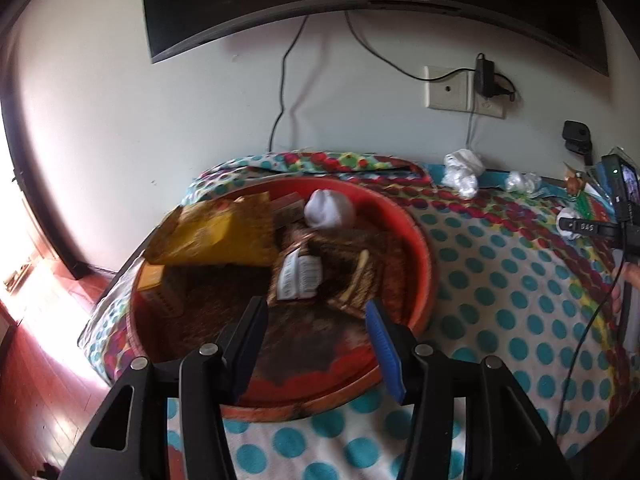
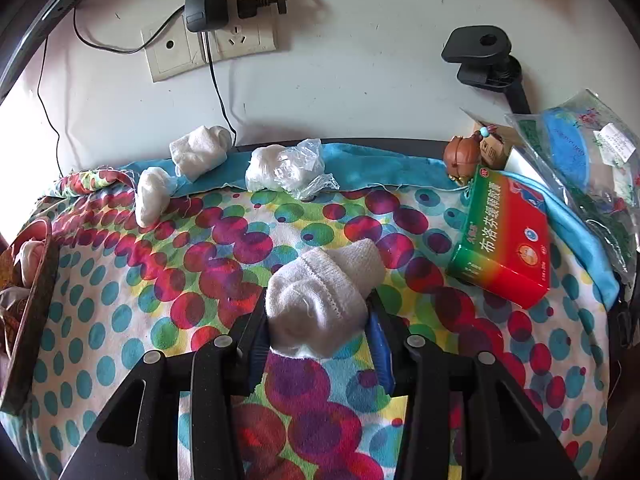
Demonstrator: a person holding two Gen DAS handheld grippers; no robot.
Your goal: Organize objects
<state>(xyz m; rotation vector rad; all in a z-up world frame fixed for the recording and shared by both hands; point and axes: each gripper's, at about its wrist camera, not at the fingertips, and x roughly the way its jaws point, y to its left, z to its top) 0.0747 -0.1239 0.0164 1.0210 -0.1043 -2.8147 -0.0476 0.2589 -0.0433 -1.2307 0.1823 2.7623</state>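
Midway through tidying: right gripper (image 2: 316, 320) clamped on a rolled white sock (image 2: 320, 300) on the spotted cloth (image 2: 200, 280) beside the red basin (image 1: 416, 240), left gripper (image 1: 316, 336) apart and empty above that basin, already part-filled, three bundles (image 2: 200, 152) still outside.

1. Your left gripper (image 1: 316, 320) hangs over the near side of the basin (image 1: 420, 248), which sits on the cloth (image 1: 500, 300).
2. In the basin: bag (image 1: 216, 232) at left, sock ball (image 1: 329, 209) at back, label (image 1: 300, 274) mid.
3. Your right gripper (image 2: 316, 320) has a sock (image 2: 320, 296) between its fingers, on the cloth.
4. Box (image 2: 500, 240) lies right of the sock.
5. Wads (image 2: 200, 150) lie behind, along the wall, with the outlet (image 2: 208, 46) above.
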